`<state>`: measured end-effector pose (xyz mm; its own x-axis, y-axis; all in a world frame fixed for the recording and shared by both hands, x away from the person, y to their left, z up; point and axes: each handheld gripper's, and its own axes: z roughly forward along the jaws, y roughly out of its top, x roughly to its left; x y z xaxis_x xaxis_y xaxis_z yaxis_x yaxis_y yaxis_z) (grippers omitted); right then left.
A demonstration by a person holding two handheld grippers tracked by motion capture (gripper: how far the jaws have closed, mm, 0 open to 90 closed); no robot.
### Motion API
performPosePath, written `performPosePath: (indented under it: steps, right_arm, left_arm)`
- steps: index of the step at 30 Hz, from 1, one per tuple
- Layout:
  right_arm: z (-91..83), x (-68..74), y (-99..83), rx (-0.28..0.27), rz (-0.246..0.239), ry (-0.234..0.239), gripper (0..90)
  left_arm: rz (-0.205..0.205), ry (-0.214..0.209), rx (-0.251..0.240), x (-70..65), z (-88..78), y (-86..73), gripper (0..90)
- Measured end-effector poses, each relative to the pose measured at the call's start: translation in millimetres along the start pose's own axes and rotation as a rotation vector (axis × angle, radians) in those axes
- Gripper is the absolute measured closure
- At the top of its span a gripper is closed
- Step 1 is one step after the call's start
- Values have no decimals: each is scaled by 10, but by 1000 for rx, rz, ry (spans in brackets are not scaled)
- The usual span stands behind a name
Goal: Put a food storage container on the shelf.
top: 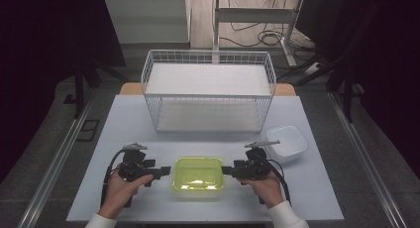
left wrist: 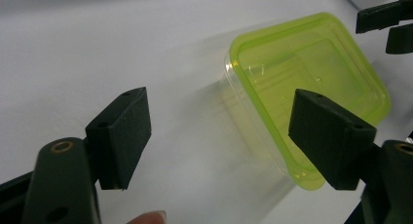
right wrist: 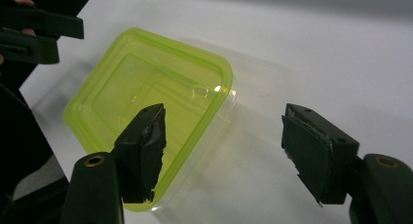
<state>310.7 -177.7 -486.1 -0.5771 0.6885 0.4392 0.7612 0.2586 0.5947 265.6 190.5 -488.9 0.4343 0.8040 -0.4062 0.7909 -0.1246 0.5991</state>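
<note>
A clear plastic container with a lime-green lid (top: pixel 198 176) (left wrist: pixel 311 83) (right wrist: pixel 151 102) sits on the white table near its front edge. My left gripper (top: pixel 166 171) (left wrist: pixel 216 136) is just left of it, open, jaws pointing at the container's left side with nothing between them. My right gripper (top: pixel 227 170) (right wrist: pixel 224 153) is just right of it, open as well, one jaw over the lid's near corner, the other over bare table. In the left gripper view the right gripper's jaws (left wrist: pixel 384 24) show past the container's far side.
A white wire basket rack (top: pixel 208 89) with two shelves stands at the table's back middle. A white square bowl (top: pixel 287 142) rests right of the rack's front, close behind my right hand. Bare table (top: pixel 124 124) lies at the left.
</note>
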Motion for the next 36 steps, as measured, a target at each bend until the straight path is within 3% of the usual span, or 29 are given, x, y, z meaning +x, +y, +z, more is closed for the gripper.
performPosePath:
  steps: [9,20,23,27,31,36]
  right_arm:
    - [87,13,-21,27,22,36,388]
    - [185,-8,-65,35,64,61,464]
    - [214,-13,-76,34,73,67,490]
    - [245,-23,-87,40,84,82,526]
    - [258,-20,-95,49,95,115,637]
    - [242,-40,-113,23,150,134,711]
  left_arm:
    - [-79,-73,7,41,56,-39,314]
    - [-95,-122,44,3,194,-44,414]
    - [-146,-176,38,31,238,-60,439]
    - [-168,-198,54,43,292,-73,484]
    - [-178,-257,75,14,356,-72,586]
    - [-191,-252,80,9,374,-83,697]
